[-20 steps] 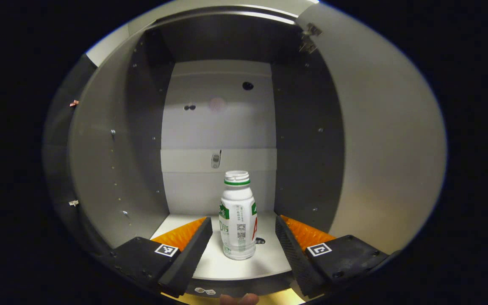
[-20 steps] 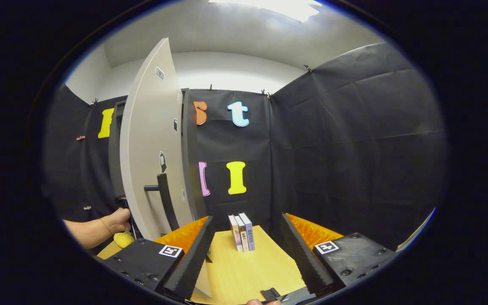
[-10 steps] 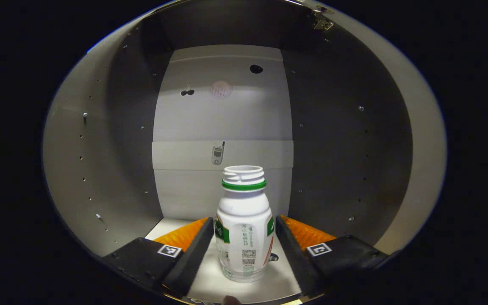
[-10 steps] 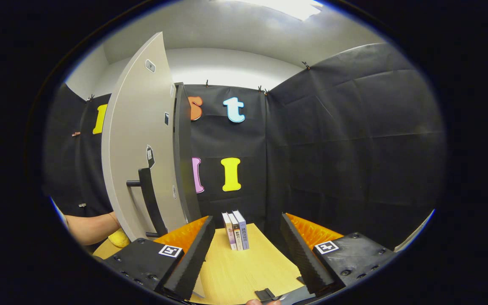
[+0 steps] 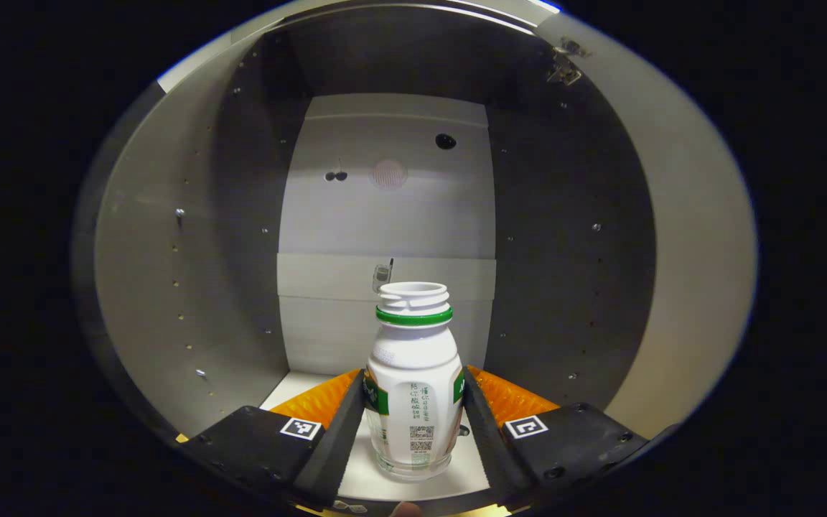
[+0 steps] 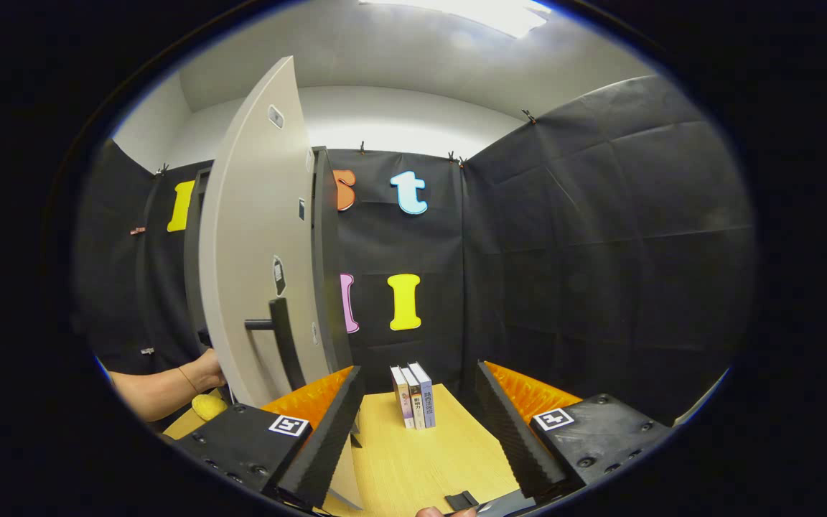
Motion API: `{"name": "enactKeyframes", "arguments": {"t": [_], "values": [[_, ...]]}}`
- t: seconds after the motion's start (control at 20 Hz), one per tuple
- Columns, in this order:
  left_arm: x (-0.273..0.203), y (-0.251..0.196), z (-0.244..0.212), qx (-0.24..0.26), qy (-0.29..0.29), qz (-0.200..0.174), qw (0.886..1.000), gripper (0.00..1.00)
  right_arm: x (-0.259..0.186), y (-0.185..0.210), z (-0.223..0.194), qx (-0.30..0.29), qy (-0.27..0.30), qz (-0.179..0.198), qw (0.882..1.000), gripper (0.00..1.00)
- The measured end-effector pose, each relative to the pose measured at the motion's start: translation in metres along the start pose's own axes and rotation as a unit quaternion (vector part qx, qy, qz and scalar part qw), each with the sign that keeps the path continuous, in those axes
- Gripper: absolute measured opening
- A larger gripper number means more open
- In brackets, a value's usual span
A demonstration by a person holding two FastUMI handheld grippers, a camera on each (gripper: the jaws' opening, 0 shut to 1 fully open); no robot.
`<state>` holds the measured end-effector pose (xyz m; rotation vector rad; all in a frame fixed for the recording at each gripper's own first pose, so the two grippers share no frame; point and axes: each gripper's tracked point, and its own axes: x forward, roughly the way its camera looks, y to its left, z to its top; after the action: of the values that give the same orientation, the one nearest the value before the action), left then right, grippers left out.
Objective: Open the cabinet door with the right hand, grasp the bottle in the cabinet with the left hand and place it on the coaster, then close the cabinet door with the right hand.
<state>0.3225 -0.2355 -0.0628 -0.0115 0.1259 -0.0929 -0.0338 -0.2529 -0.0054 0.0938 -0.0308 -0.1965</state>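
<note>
Left claw (image 5: 413, 416) grips bottle (image 5: 413, 388) inside cabinet (image 5: 241, 215); right claw (image 6: 419, 424) gapes, door (image 6: 255, 237) at 10 o'clock, books (image 6: 413, 396) at 12.

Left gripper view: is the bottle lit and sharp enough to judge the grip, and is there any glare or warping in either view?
Left gripper view: the bottle is sharp and evenly lit between the left gripper fingers; the cabinet side walls are dark and bowed by the fisheye. Right gripper view: a ceiling light blows out at the top, and the cabinet door curves from lens distortion.
</note>
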Motion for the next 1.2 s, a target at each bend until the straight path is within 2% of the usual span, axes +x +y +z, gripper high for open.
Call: {"name": "enactKeyframes", "arguments": {"t": [0.05, 0.1, 0.25, 0.55, 0.85, 1.05, 1.2], "values": [[-0.011, 0.003, 0.004, 0.0, -0.003, -0.002, 1.0, 0.78, -0.002, 0.004, 0.001, 0.0, -0.001, 0.002, 1.0, 1.0], [-0.025, 0.007, 0.009, 0.003, -0.007, -0.004, 1.0, 0.78, -0.003, 0.009, 0.001, 0.0, -0.001, 0.004, 1.0, 0.97], [-0.067, 0.029, 0.017, 0.005, -0.014, -0.002, 1.0, 0.78, -0.008, 0.02, 0.004, -0.001, -0.005, 0.006, 1.0, 0.97], [-0.145, 0.079, 0.001, 0.004, -0.021, 0.013, 1.0, 0.77, -0.014, 0.028, 0.007, 0.001, -0.008, -0.002, 1.0, 0.97], [-0.209, 0.125, -0.044, -0.013, -0.027, 0.017, 0.999, 0.77, -0.015, 0.034, 0.009, -0.002, -0.013, -0.014, 1.0, 0.97], [-0.239, 0.151, -0.081, 0.021, -0.03, 0.026, 0.999, 0.77, -0.013, 0.044, 0.015, -0.011, -0.024, -0.023, 0.999, 0.97], [-0.26, 0.162, -0.117, 0.023, -0.022, 0.02, 0.999, 0.78, -0.013, 0.048, 0.019, -0.017, -0.034, -0.032, 0.999, 0.97]]}}
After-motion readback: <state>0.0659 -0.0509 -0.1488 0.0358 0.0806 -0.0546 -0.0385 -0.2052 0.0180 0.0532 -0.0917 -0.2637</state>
